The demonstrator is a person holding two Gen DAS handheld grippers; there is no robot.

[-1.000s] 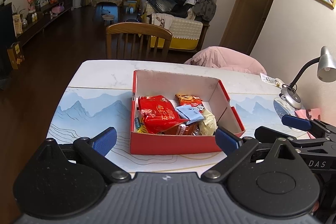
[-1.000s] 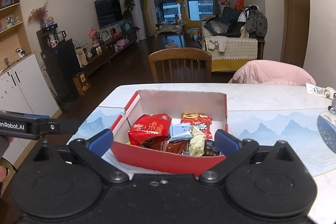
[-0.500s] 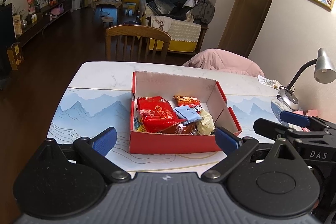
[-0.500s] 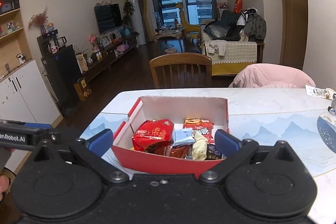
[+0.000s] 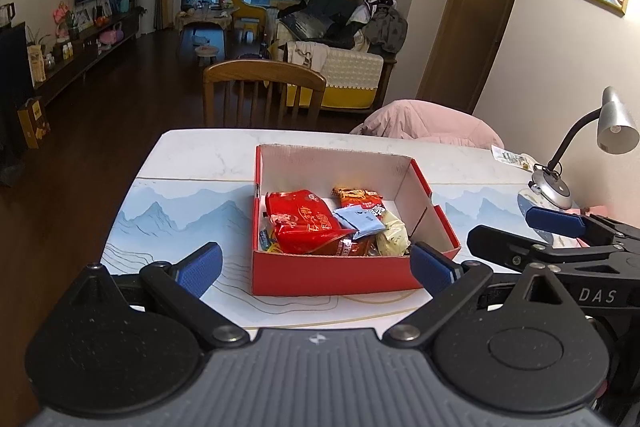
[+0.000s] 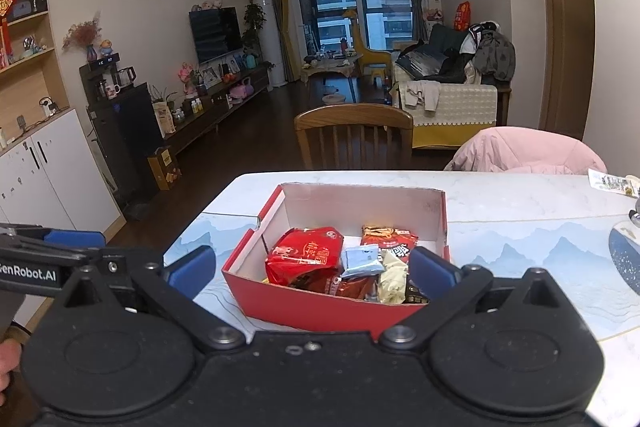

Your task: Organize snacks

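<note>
A red cardboard box [image 5: 332, 275] [image 6: 320, 303] stands on the table and holds several snack packets: a big red bag [image 5: 304, 223] [image 6: 306, 257], a light blue packet [image 5: 358, 221] [image 6: 360, 261], an orange-red packet [image 5: 358, 197] [image 6: 390, 239] and a pale yellow one [image 5: 394, 235] [image 6: 392, 277]. My left gripper [image 5: 316, 269] is open and empty, held back from the box's near wall. My right gripper [image 6: 312, 269] is open and empty, also short of the box; it shows in the left wrist view [image 5: 556, 231] to the right of the box.
The table [image 5: 200, 155] has a blue mountain-print mat [image 5: 172, 211]. A silver desk lamp [image 5: 560, 183] stands at the right. A wooden chair [image 5: 264, 95] and a pink jacket [image 5: 428, 121] are at the far edge. The left edge drops to dark floor.
Both grippers have pulled back and up from the box, so it looks smaller and farther. Jaws stayed open. The snacks have not moved.
</note>
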